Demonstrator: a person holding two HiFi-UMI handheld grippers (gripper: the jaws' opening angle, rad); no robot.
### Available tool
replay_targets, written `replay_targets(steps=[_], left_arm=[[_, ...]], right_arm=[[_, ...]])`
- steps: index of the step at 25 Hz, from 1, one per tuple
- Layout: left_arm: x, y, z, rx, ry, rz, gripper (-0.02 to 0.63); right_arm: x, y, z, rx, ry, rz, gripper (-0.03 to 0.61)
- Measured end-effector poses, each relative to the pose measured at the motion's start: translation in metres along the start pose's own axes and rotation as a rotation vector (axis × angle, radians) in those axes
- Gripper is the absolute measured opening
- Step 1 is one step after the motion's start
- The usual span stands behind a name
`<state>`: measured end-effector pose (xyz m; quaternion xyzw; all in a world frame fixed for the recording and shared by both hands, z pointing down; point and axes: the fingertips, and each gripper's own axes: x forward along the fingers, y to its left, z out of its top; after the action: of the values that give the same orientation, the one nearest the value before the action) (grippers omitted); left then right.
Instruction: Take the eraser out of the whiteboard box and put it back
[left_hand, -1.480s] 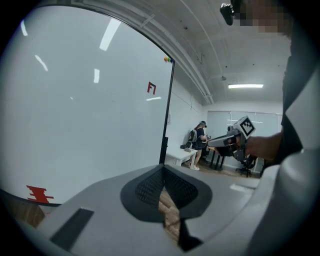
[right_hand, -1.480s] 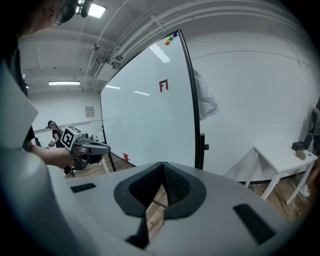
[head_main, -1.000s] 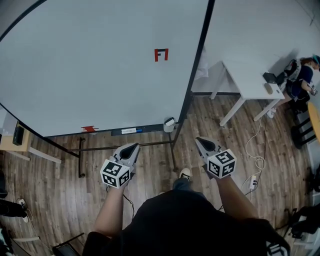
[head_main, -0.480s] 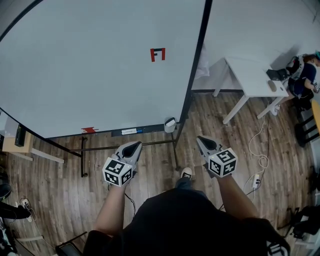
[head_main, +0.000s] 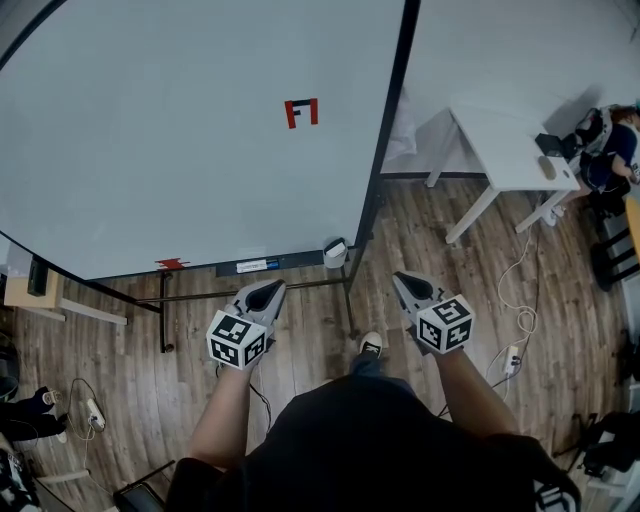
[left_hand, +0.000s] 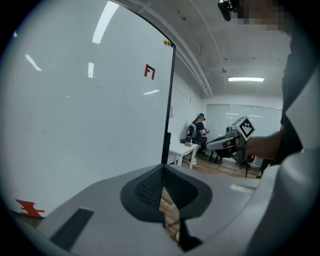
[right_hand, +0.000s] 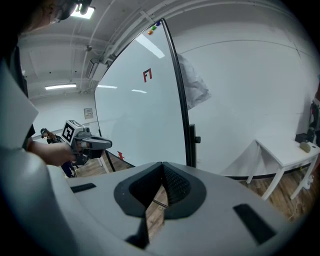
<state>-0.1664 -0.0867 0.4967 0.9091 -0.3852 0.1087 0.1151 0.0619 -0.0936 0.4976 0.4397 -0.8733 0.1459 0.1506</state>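
Left hand-held gripper (head_main: 266, 292): jaws closed tip to tip with nothing between them. It is held off the whiteboard (head_main: 180, 130), in front of its lower edge, and points toward it.
Right hand-held gripper (head_main: 407, 285): jaws likewise together and empty. It sits just past the whiteboard's right edge, level with the left one.
Whiteboard box (head_main: 337, 251): a small white holder at the whiteboard's lower right corner. It lies beyond and between the two grippers, and neither touches it.
Eraser: too small to make out; presumably it is inside the box at that corner.
Step in hand: the approach, by my reading, with nothing taken out yet.
Next move: one gripper has to spread its jaws, come in over the box at the whiteboard's corner, and close on the eraser's sides before lifting.
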Motion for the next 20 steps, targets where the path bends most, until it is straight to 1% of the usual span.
replay_targets(steps=[6,14,20], left_arm=[[0.022,0.005,0.004,0.010,0.017,-0.001,0.012],[0.052,0.009,0.000,-0.006,0.048,-0.010,0.012],[0.074,0.010,-0.003,-0.014,0.073,-0.015,0.012]], right_arm=[[0.015,-0.013,-0.002,0.005,0.020,0.020,-0.003],[0.028,-0.026,-0.007,-0.001,0.052,0.055,-0.003],[0.034,-0.039,-0.014,0.017,0.071,0.065,-0.003]])
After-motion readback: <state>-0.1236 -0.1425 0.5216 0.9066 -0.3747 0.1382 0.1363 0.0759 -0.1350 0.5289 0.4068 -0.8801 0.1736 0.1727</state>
